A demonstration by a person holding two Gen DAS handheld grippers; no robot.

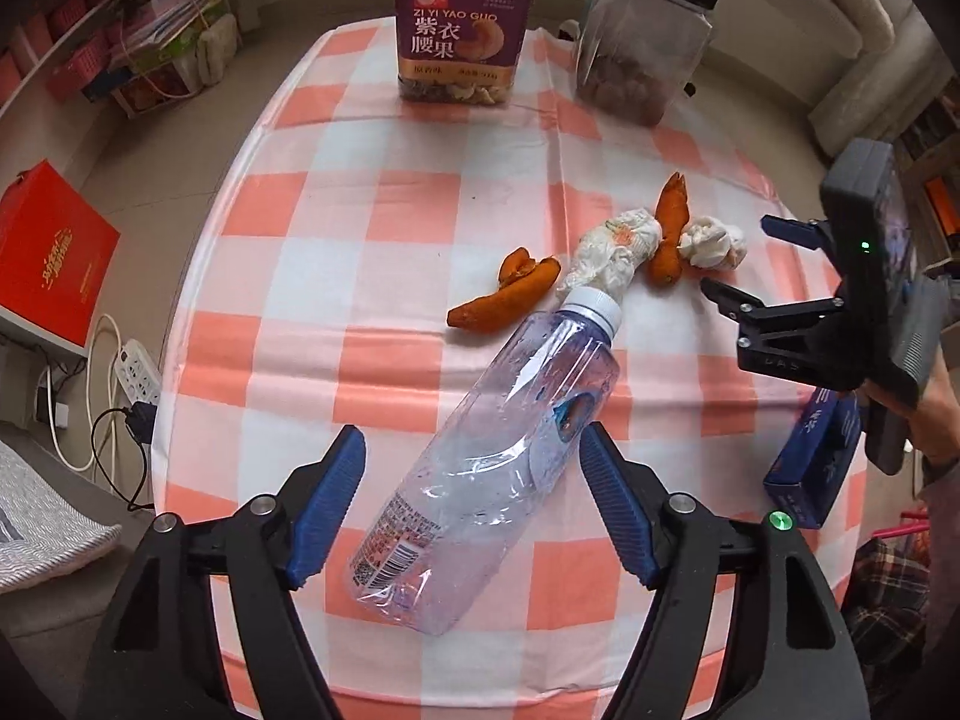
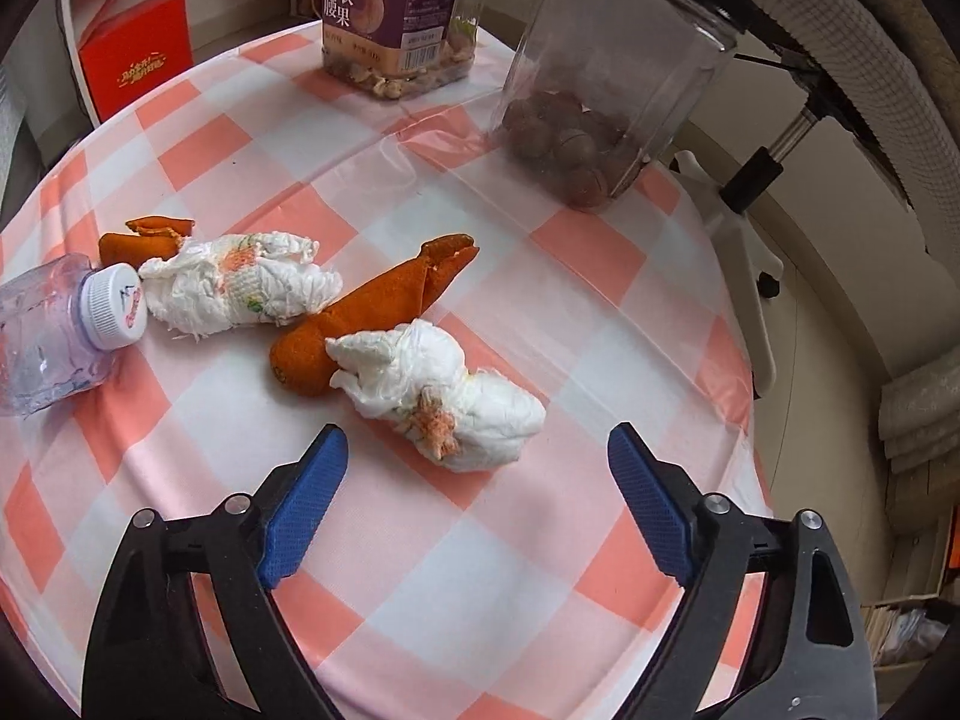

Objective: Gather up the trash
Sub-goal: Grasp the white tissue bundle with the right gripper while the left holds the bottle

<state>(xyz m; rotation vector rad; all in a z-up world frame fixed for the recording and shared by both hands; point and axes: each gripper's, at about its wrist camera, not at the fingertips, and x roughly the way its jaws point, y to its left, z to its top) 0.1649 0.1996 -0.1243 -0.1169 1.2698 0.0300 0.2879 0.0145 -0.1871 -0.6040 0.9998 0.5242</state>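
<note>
A clear plastic bottle with a white cap lies on the checked tablecloth. It rests between the fingers of my left gripper, which is open; the left pad stands clear of it. Past the cap lie two orange peels and two crumpled tissues. My right gripper is open, just short of the nearer stained tissue. The left wrist view shows this gripper beside that tissue. The long peel, the other tissue and the bottle lie beyond it.
A labelled nut jar and a clear jar of round nuts stand at the table's far side. A blue box sits at the right edge. On the floor at left are a red box and a power strip.
</note>
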